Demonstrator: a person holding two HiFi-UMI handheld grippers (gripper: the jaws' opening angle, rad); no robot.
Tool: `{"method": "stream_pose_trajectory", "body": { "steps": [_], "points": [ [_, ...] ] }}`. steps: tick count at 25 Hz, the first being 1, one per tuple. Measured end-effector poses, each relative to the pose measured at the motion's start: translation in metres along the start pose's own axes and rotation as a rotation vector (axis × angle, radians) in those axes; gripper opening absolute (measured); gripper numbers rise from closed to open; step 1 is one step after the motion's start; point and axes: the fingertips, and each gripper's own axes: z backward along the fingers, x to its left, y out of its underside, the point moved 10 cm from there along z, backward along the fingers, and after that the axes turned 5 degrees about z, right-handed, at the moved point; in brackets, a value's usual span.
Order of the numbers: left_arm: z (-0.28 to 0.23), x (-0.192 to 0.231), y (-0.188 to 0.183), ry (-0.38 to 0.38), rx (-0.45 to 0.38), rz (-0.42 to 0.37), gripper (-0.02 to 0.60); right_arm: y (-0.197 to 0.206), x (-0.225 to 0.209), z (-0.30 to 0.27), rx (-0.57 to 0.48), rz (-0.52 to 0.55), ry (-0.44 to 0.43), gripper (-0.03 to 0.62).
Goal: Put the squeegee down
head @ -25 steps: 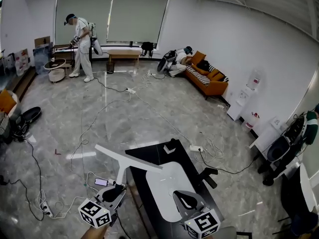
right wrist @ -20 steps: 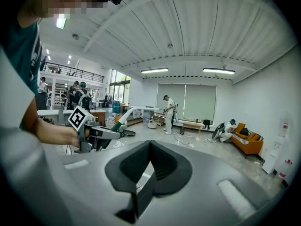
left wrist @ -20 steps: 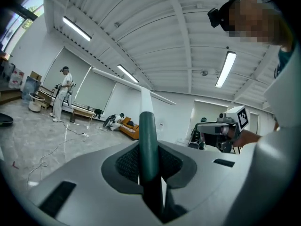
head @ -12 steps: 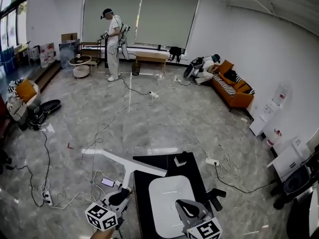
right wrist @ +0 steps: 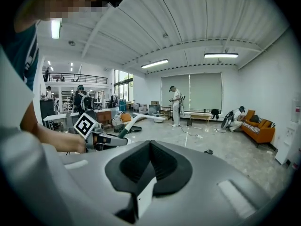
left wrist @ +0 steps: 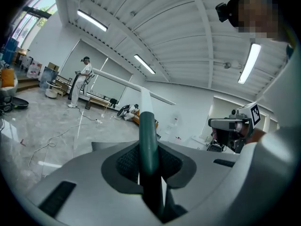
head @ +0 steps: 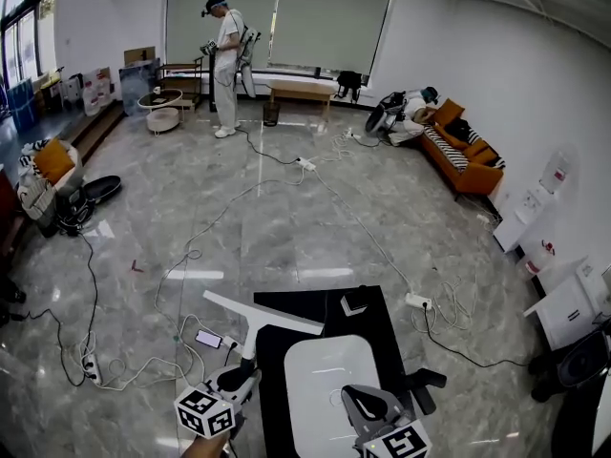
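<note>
Around you spreads a grey marble floor (head: 286,208) crossed by loose cables (head: 205,229). An orange sofa (head: 465,158) stands along the right wall. One person (head: 227,65) stands at the far end by the blinds, and another (head: 406,114) crouches near the sofa.

Right below you is a black table (head: 286,322) with a white board (head: 325,385) lying on it.

The squeegee (head: 258,315) is not down. You hold it in the air at the table's left edge. Its white blade runs across the table's far left corner, and its dark green handle (left wrist: 147,140) rises from your left gripper (head: 234,382).

That gripper's jaws pinch the handle from both sides, and the blade stands out beyond them toward the room.

Your right gripper (head: 370,404) hovers over the board's near right part. Its jaws are pressed together with nothing between them.

A phone (head: 208,338) lies on the floor just left of the table, among the cables.
</note>
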Motion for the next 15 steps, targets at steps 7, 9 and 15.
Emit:
{"method": "stream_pose_trajectory", "body": {
  "steps": [7,9,15],
  "points": [
    [-0.031,0.02,0.026,-0.042,0.054,0.047,0.061,0.024,-0.011,-0.006,0.031,-0.046,-0.015,0.009],
    [-0.037,0.024,0.032,-0.052,0.065,0.063,0.061,0.032,-0.015,-0.008,0.042,-0.06,-0.021,0.009],
    [-0.051,0.039,0.046,-0.089,0.093,0.085,0.063,0.05,-0.025,-0.014,0.058,-0.089,-0.024,0.009]
  ]
}}
